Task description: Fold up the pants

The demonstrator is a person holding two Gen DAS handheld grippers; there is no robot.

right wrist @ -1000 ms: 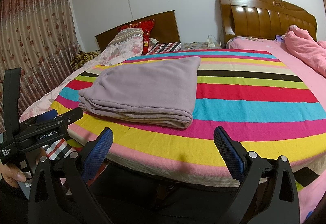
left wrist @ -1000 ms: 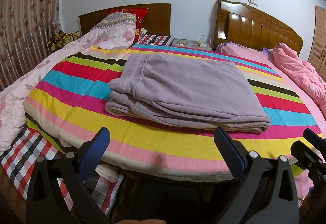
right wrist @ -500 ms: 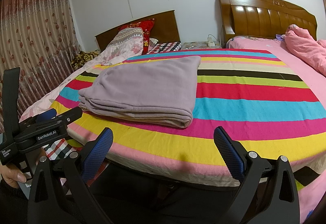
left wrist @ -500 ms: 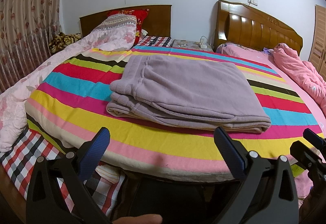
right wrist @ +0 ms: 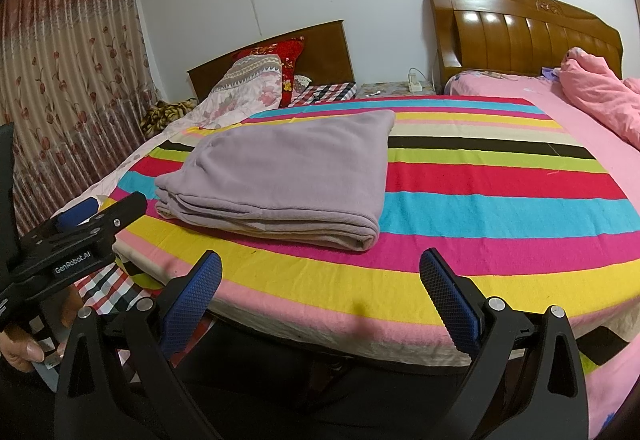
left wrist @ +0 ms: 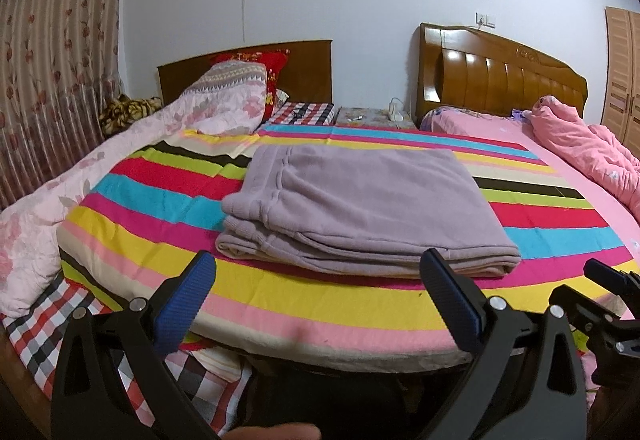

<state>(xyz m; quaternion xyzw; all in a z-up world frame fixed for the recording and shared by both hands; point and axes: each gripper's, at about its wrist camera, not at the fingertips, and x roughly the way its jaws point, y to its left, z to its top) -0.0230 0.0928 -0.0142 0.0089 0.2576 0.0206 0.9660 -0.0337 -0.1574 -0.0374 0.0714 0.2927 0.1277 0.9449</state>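
Note:
Lilac pants (left wrist: 360,208) lie folded into a flat rectangular stack on the striped blanket (left wrist: 152,196); the same pants (right wrist: 288,176) show left of centre in the right wrist view. My left gripper (left wrist: 320,292) hangs open over the bed's near edge, short of the stack, with nothing between its blue pads. My right gripper (right wrist: 318,288) is open too, off the bed's front edge and to the right of the pants. The left gripper (right wrist: 80,224) also appears at the left of the right wrist view, held by a hand (right wrist: 20,352).
A floral quilt (left wrist: 60,200) and pillows (left wrist: 236,96) lie along the bed's left side. A second bed with a pink cover (right wrist: 600,136) and crumpled pink quilt (left wrist: 580,144) adjoins on the right. A small nightstand (left wrist: 372,116) sits between the headboards. Curtains (right wrist: 60,80) hang at left.
Both grippers have drawn back and tilted up slightly, showing more wall. The pants have not moved.

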